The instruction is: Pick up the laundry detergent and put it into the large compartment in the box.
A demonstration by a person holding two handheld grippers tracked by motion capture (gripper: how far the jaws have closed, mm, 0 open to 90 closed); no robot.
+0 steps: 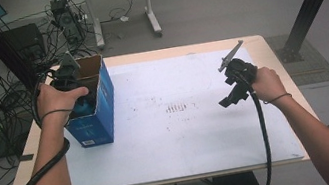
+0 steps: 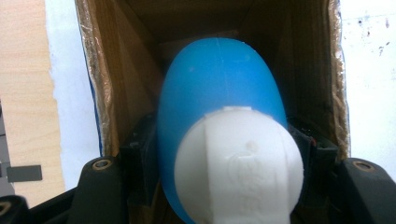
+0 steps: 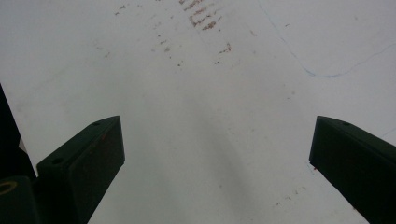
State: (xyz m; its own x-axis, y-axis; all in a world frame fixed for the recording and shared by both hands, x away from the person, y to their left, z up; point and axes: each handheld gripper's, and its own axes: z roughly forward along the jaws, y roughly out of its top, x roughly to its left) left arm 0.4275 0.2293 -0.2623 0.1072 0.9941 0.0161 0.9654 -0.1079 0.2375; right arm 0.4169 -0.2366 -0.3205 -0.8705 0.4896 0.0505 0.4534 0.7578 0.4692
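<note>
White cap [image 2: 238, 163] and blue body of a bottle [image 2: 219, 88] sit closest to my left claw's camera, pinched from both sides between its black jaws. From above I see my left claw [image 1: 71, 85] lowered into the open top of a blue cardboard box [image 1: 101, 118], which stands at the left edge of the desk [image 1: 185, 139]; the bottle sits clamped inside the box, brown walls on either side of it. My right claw [image 1: 229, 92] hovers well apart from the box, over the white sheet [image 1: 189, 134], jaws spread wide with nothing between them. Just ahead of that claw lies a patch of small brown marks [image 3: 205, 21].
</note>
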